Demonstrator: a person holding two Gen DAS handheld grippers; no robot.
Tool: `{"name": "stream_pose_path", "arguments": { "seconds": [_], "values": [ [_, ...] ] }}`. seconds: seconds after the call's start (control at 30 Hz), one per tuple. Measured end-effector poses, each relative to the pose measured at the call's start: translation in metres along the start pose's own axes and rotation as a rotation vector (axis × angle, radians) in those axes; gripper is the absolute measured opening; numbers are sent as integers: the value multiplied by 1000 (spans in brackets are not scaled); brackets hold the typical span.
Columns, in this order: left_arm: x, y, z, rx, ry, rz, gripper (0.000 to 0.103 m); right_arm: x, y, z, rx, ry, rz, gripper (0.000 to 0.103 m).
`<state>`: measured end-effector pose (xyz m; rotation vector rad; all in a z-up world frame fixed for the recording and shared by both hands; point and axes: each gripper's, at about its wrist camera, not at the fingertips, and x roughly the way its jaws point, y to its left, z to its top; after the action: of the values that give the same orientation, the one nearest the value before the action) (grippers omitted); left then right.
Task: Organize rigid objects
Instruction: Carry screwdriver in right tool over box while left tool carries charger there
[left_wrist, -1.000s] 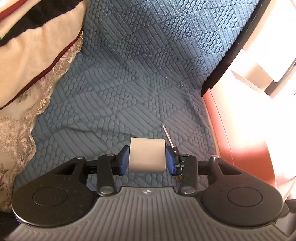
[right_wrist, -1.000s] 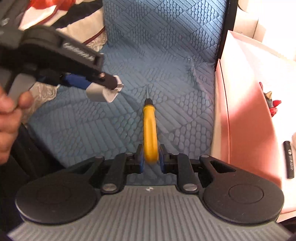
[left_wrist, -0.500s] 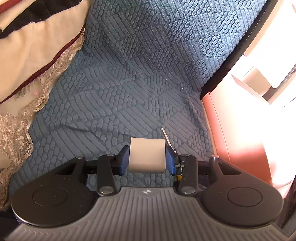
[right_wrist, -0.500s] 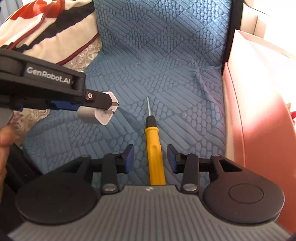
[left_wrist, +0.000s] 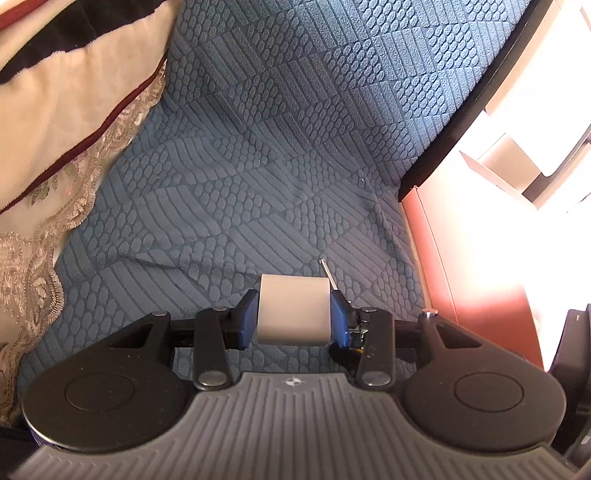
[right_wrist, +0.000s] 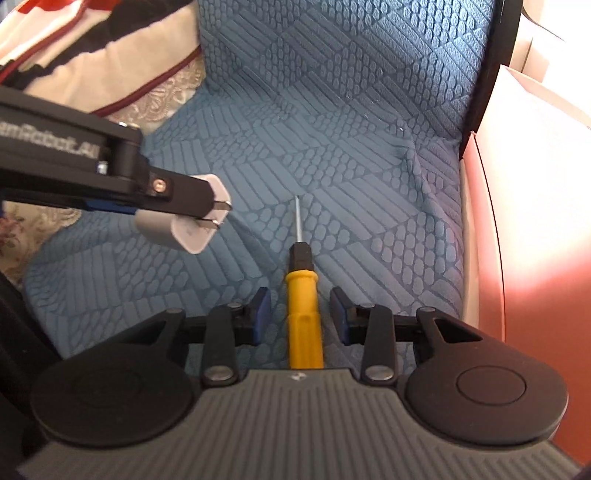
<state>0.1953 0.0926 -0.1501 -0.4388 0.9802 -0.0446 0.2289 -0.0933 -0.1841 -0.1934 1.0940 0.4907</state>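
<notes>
Presently listed: blue quilted cover (right_wrist: 351, 110), underlying all; pink box (right_wrist: 535, 240), along its right edge; left gripper (left_wrist: 294, 314), fingers clamped on white plug adapter (left_wrist: 293, 314), held above the cover; right gripper (right_wrist: 300, 314), fingers spread wide, untouching, astride yellow screwdriver (right_wrist: 303, 314) lying on the cover.

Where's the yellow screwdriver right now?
In the right wrist view, the yellow screwdriver lies on the blue quilted cover, between the open right tongs, ungripped. Its tip points away, with the pink box to its right.
</notes>
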Motion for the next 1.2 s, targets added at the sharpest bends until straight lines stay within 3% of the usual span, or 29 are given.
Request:
{"name": "stream_pose_path", "arguments": {
  "seconds": [0.2,0.87,0.97,1.07,1.2],
  "values": [
    [4,-2,2,9,6,0,47,0,0,2,-2,-4,8,20],
    [17,-5,2,60,33,-13,47,-11,5,1,-4,51,-50,20],
    [16,4,5,1,37,-43,47,-9,5,2,25,60,-39,20],
    [16,10,11,-39,60,-122,47,-13,3,5,51,50,-38,20],
    [7,-2,12,24,31,-83,47,-26,0,10,60,29,-16,20]
  ]
}}
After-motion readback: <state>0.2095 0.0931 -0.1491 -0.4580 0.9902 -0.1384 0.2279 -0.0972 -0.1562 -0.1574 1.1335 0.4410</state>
